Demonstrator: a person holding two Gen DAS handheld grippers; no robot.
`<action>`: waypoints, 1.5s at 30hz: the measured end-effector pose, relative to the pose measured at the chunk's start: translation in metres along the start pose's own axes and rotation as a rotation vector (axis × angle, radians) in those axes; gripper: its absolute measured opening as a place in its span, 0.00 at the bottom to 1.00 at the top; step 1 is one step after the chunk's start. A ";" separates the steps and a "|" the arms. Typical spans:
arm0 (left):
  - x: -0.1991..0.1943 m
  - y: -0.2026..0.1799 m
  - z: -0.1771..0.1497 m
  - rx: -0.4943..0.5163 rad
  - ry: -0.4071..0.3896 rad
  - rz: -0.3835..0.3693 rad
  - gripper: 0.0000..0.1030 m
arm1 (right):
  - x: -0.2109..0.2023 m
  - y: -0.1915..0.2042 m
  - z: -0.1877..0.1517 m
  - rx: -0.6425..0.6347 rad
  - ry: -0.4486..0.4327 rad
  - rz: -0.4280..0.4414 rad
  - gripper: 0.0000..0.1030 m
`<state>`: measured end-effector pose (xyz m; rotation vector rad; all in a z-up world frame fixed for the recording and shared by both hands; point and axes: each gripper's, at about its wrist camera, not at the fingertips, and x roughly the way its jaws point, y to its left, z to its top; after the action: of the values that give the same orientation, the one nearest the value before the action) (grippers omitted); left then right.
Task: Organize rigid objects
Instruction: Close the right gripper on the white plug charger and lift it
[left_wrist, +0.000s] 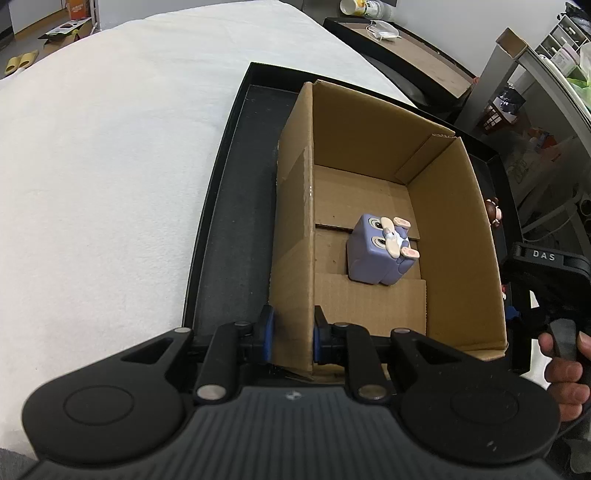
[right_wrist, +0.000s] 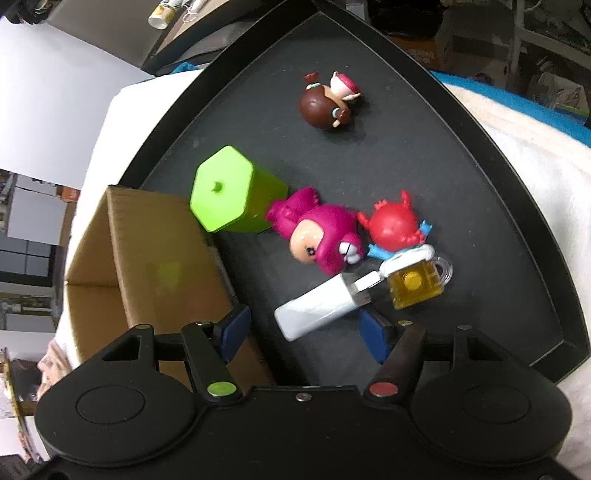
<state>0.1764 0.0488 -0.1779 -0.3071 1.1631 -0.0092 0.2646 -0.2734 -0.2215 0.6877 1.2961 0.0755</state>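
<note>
My left gripper is shut on the near left wall of the open cardboard box, which stands in a black tray. A purple cube figure lies on the box floor. My right gripper is open just above the tray, with a white flip-cap object between its fingers. Beyond it lie a yellow beer-mug charm, a red crab-like figure, a magenta figure, a green hexagonal block and a brown-haired doll. The box stands at the left.
The tray sits on a white fluffy cover. The right gripper's body and the hand holding it show at the right edge of the left view. A dark desk with cups and shelves stands behind.
</note>
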 end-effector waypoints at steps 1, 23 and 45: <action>0.000 0.000 0.000 0.002 0.000 0.000 0.18 | 0.001 0.001 0.000 -0.005 -0.006 -0.007 0.63; 0.003 -0.011 0.000 0.054 -0.001 0.033 0.18 | -0.007 0.027 0.002 -0.222 -0.126 -0.082 0.20; 0.003 -0.011 0.003 0.101 0.008 0.038 0.17 | -0.065 0.090 -0.008 -0.428 -0.343 -0.026 0.20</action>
<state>0.1817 0.0381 -0.1764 -0.1953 1.1724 -0.0358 0.2669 -0.2250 -0.1208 0.2992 0.9168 0.1986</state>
